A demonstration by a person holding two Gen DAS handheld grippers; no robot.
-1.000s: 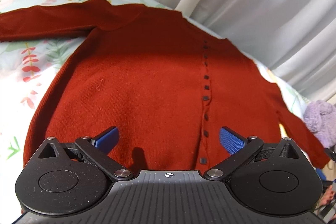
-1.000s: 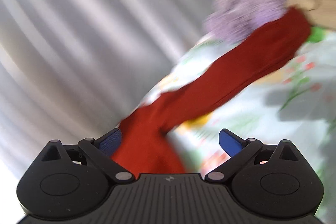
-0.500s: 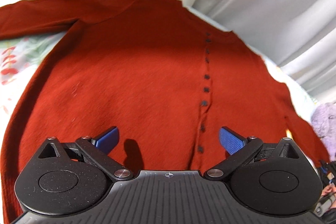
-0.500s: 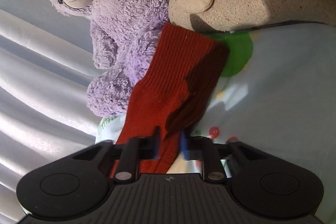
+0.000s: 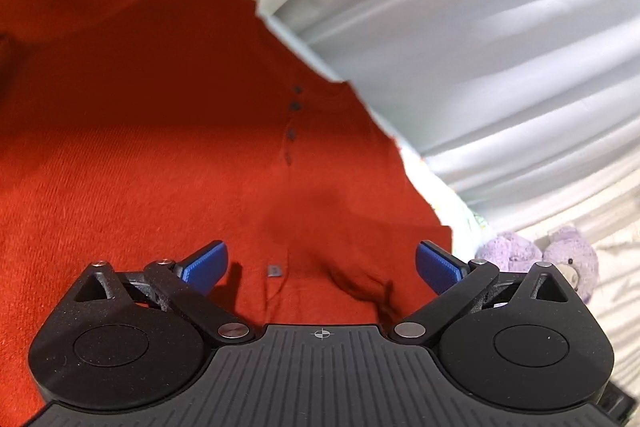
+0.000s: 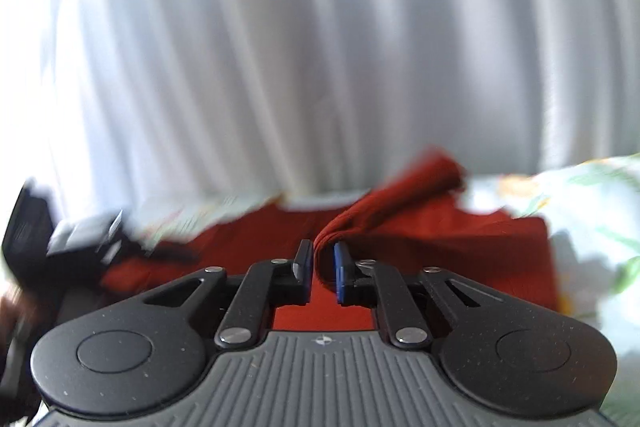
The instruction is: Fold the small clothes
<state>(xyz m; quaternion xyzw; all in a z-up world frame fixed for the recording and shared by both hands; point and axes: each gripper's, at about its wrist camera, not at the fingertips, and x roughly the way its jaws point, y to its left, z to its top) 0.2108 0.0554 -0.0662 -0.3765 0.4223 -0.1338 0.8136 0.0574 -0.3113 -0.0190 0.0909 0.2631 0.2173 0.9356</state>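
Right gripper (image 6: 323, 261) has swung off the teddy (image 5: 560, 259) – jaws clamped on the sleeve (image 6: 400, 195), probably near its cuff – dragging it over the red cardigan (image 5: 160, 147) spread on the floral bedsheet (image 6: 592, 195), while the left gripper (image 5: 320, 263) hovers wide open, closer than 0.5 s ago.

cardigan (image 5: 160, 147) lies spread on the bedsheet (image 6: 592, 195), curtain (image 5: 480, 27) behind it, stuffed bear (image 5: 560, 259) off to its right.

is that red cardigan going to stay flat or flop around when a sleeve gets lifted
Probably floppy: the sleeve pinched in the right gripper drapes and bunches. The red cardigan looks like soft, light knit, already wrinkling near the open left gripper, so it should drag and crease.
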